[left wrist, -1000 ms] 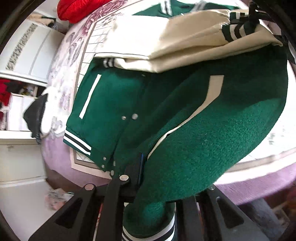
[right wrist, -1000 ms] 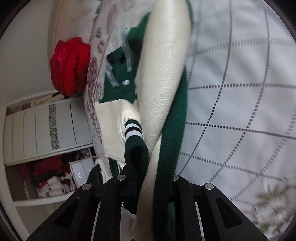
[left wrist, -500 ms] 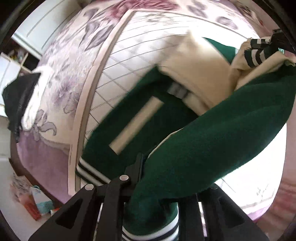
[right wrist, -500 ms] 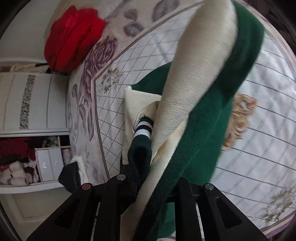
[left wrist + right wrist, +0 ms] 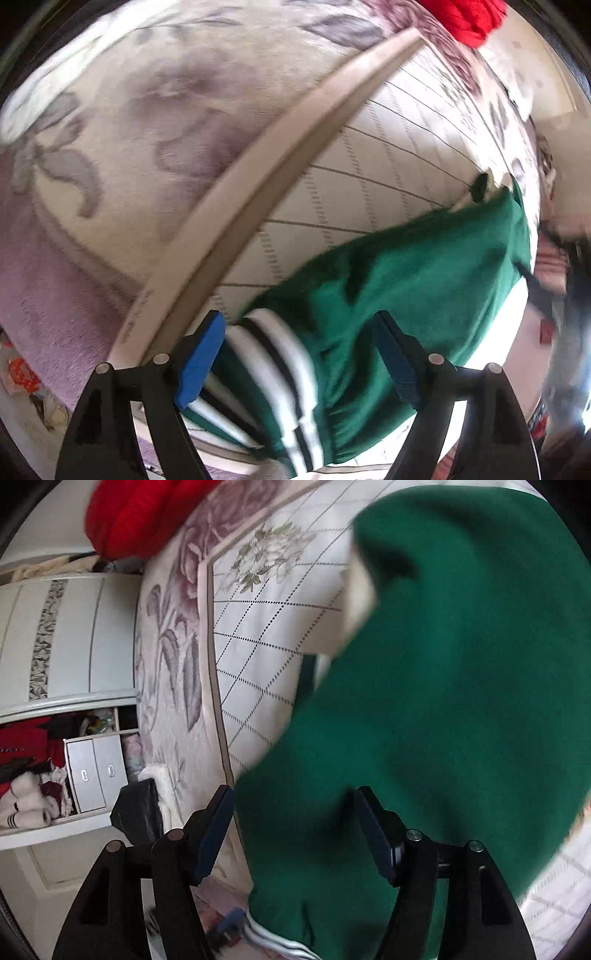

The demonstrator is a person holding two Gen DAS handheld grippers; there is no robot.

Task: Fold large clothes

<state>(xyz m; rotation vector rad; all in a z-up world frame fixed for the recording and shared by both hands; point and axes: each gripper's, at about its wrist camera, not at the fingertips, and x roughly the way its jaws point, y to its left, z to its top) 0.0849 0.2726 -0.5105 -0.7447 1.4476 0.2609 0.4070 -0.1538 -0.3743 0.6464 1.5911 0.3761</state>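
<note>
A green varsity jacket [image 5: 417, 280] with cream sleeves and a striped white-and-black hem [image 5: 280, 369] lies on the bed. In the left wrist view my left gripper [image 5: 299, 354] is open, its blue pads either side of the striped hem without pinching it. In the right wrist view the jacket [image 5: 443, 701] fills the right half as a broad green fold, with a cream sleeve edge [image 5: 358, 602] showing. My right gripper [image 5: 295, 830] is open, jaws wide, the green cloth lying between them.
The bedspread [image 5: 258, 646] is white with a dotted grid, a beige border [image 5: 258, 177] and purple flowers. A red cushion [image 5: 140, 513] lies at the bed's far end. A white wardrobe [image 5: 66, 635] with drawers and clothes stands beside the bed. A black object [image 5: 136, 812] rests at the bed's edge.
Both grippers were shut on the jacket and have opened. The jacket, held up and swung across before, now lies folded on the bed.
</note>
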